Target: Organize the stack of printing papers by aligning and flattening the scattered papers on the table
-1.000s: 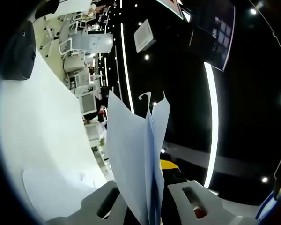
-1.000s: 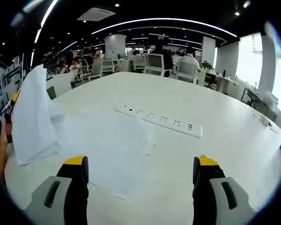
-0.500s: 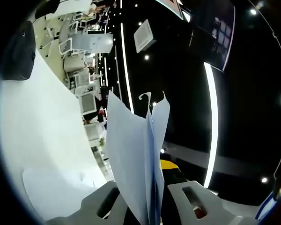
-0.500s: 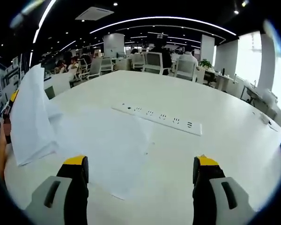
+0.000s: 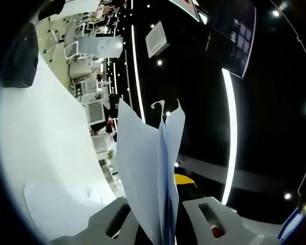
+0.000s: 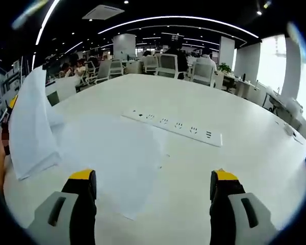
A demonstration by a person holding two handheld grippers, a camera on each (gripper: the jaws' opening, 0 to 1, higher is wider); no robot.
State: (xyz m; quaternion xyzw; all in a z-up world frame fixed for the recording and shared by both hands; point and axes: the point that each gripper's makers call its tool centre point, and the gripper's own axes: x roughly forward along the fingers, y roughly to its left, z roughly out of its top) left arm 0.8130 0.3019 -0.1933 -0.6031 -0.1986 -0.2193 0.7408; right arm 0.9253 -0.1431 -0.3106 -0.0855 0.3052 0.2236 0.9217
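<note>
Meanwhile, left gripper [image 5: 160, 217] fingers clamped on a sheaf of printing papers [image 5: 148, 173], raised edge-up off the worktop [image 5: 46, 148]. Right gripper [image 6: 153, 196] fingers spread wide, empty, nearer the loose sheet [image 6: 120, 158] lying flat ahead-left before the power strip [image 6: 176, 126].

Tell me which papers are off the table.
The bundle of papers clamped in the left gripper; the loose sheets lie flat on the table.

Loose sheets [image 6: 115, 163] lie on the table [image 6: 245, 148] ahead of my right gripper [image 6: 152, 196]; the power strip [image 6: 173, 126] lies beyond them; my lifted stack [image 6: 33, 127] stands left.
</note>
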